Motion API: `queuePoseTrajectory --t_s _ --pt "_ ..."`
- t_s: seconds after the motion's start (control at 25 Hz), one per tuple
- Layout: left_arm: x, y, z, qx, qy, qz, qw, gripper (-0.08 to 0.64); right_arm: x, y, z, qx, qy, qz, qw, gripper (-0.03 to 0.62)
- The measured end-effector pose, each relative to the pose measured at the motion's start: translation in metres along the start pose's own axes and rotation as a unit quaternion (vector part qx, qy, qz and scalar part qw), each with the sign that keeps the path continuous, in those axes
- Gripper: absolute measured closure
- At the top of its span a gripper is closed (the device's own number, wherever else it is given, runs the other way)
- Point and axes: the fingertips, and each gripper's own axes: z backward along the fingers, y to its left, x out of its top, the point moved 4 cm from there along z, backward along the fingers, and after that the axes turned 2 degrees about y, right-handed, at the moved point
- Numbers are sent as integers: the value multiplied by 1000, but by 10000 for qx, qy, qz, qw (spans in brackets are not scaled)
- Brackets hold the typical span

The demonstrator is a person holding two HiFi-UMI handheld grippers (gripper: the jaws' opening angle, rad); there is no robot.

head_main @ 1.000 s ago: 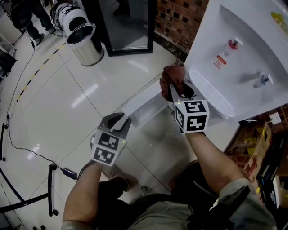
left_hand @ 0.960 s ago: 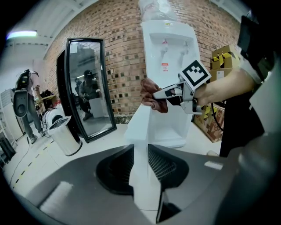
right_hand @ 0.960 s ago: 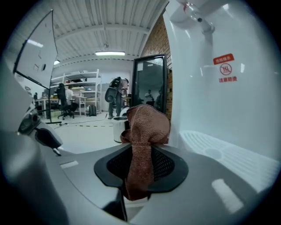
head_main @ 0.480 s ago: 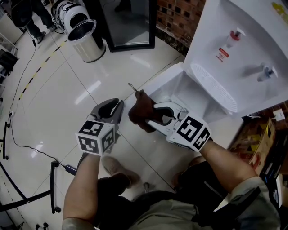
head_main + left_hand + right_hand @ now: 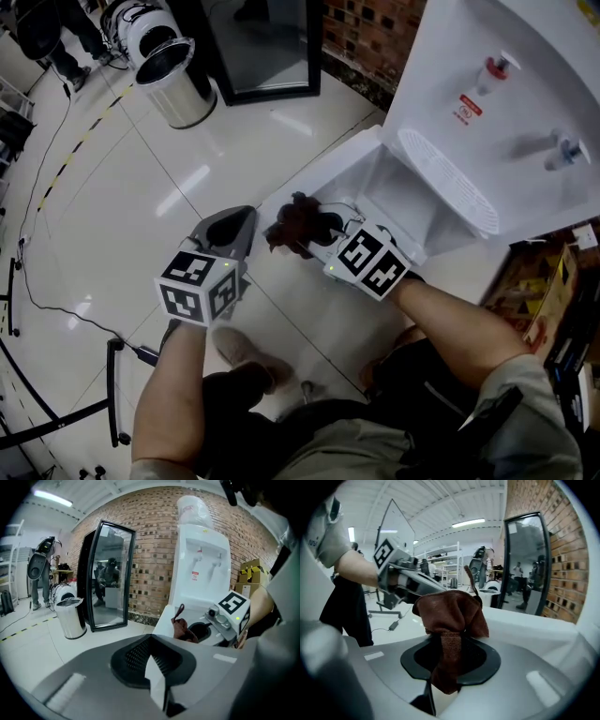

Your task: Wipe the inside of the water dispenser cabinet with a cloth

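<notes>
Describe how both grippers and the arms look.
Left gripper and right gripper: grey moulded shells, black ribbed pads, each carrying a white cube of black square markers; a green light glows on the right one. Forearms bare, short grey sleeves.

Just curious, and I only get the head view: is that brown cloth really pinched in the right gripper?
Observer: Yes. The right gripper view shows the cloth clamped between the jaws of the right gripper, bunched up above them.
Visitor: And the other one?
Observer: Its own view shows the left gripper shut, with nothing between its jaws.
Visitor: Anything up high that I miss?
Observer: A bottle stands on top of the dispenser; only the left gripper view shows it.
</notes>
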Motion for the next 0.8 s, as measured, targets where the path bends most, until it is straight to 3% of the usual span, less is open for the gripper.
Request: queuePoseTrajectory --t_s 0.16,0.32,0.4,0.52,0.64,0.72,0.8 --pt "1 2 0 25 -28 19 10000 560 -14 -50 5 -855 -89 -634 9943 477" --pt "1 3 0 102 -41 -9 9999 560 -28 -91 11 -1587 -243 -1289 9786 477" --pt "1 2 -1 123 -44 -24 9999 560 -37 -114 20 -2097 -361 -1786 9606 477" --pt "1 2 0 132 -41 -61 9999 560 -52 -145 45 -2916 -547 -2602 9188 479" --pt "1 3 0 154 -42 -95 9998 560 -64 -159 64 -3361 -633 -3032 8895 479" --pt "2 3 -1 166 -46 -106 9998 560 -69 -159 69 -3398 -585 -3044 8880 479" --pt "1 2 -1 176 -38 -126 9998 560 -67 -150 67 -3199 -465 -2802 9039 479"
